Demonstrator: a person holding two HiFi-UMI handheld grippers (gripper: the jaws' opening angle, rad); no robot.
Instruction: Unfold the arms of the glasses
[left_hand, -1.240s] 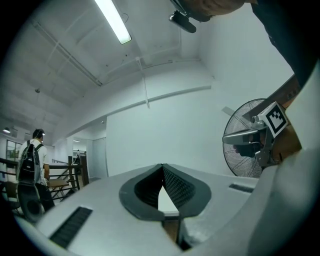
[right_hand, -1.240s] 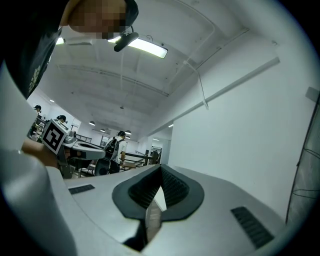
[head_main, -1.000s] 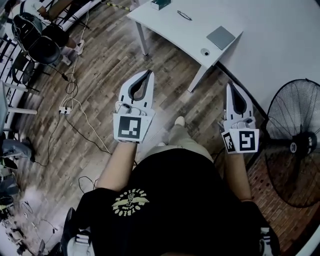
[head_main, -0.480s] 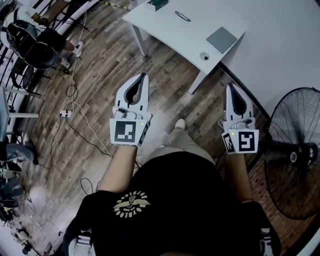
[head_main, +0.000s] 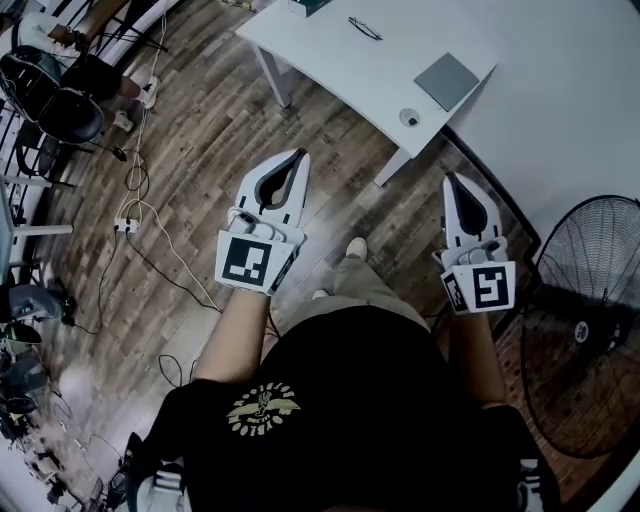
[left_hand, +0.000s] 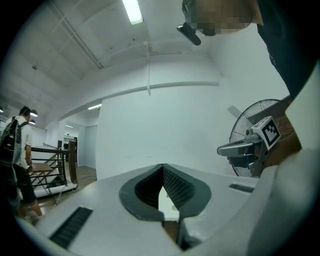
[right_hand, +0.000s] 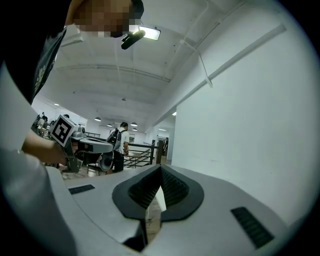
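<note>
White table fills the top of the head view, standing on a wood floor. Glasses lie on the table toward its far side. They are a thin dark shape, too small to tell how the arms sit. A grey slab lies nearer the table's near corner, and a small round thing sits right at that corner.

Both grippers are held over the floor on the near side of the table, well apart from the glasses. The left gripper is off the table's long near edge. Its jaws are closed tip to tip, the ribbed pads meeting with nothing between them. The right gripper is just off the table's near corner. Its jaws are also pressed together and empty, with the ribbed pads touching at the tip.

A fan stands right of the table, beyond the right gripper.
</note>
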